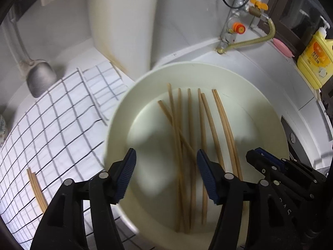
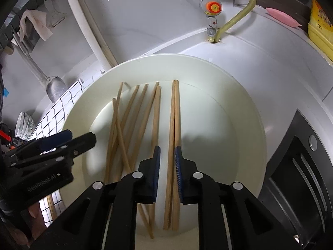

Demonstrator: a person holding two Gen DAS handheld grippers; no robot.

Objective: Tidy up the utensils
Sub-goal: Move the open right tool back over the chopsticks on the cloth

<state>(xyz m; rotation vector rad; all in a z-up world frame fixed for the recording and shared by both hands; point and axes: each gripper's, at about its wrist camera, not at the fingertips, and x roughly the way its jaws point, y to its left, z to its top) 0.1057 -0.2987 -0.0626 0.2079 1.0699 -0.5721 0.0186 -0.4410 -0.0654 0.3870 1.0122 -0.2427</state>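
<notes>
A white tabletop [image 1: 239, 62] carries a checked cloth [image 1: 52, 125] and a cream basin [image 2: 239, 108] of loose chopsticks [image 1: 187, 135]. The left gripper [image 1: 166, 175] gapes empty above them; the right gripper [image 2: 167, 175], barely parted, straddles an aligned chopstick pair [image 2: 174, 125], likely pairing them for sorting.

Eight tan wooden chopsticks [image 2: 145, 129] lay flat inside the cream-white bowl [image 2: 245, 112], the landmark here. A matched pair [image 2: 174, 125] lay side by side near the bowl's middle, touching along their length, ends flush. Left of that pair six more lay loose, fanned and crossing one another. Two further chopsticks [image 1: 36, 187] rested together outside the bowl to its left, on a checked cloth [image 1: 58, 129]
</notes>
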